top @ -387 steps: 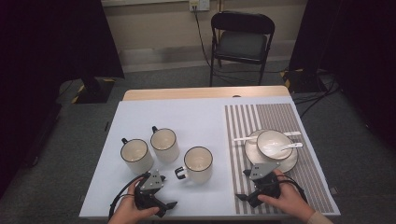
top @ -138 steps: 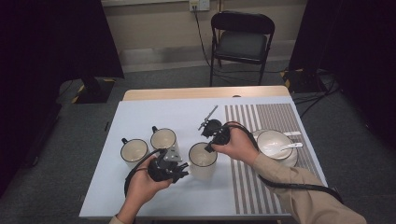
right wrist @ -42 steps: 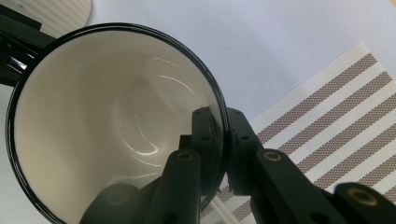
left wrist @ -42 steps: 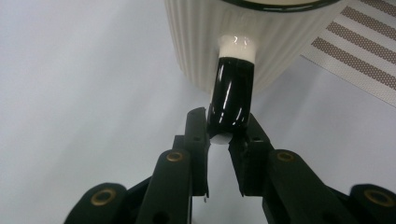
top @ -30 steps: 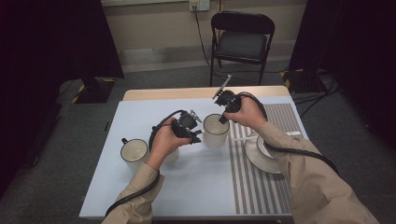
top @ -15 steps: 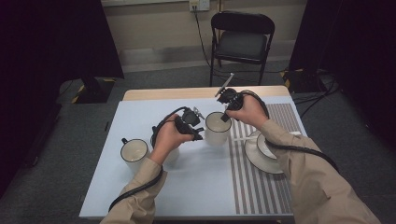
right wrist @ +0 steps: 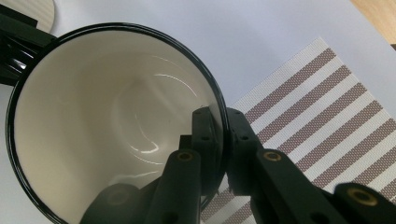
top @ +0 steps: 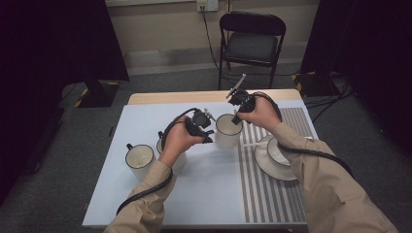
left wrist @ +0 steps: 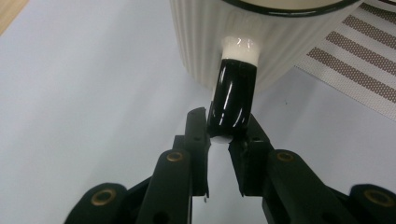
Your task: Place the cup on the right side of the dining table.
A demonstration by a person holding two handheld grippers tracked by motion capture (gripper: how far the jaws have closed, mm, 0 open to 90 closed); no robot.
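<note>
Three mugs: one (top: 228,130) held mid-table by both grippers, one (top: 139,160) near the table's left edge, one (top: 176,158) partly hidden under the left forearm. One saucer (top: 265,165) with one bowl (top: 277,151) on it, on the one striped mat (top: 272,199) along the right edge. Two grippers, left (top: 208,138) and right (top: 235,119). One chair (top: 252,41) beyond the far edge.

Wooden table (top: 145,98), pale blue cloth (top: 145,184), striped mat (top: 272,204), three mugs (top: 139,158), saucer (top: 265,167).

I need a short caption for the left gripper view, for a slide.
The left gripper clamps the black handle of a ribbed white mug beside a striped placemat.
</note>
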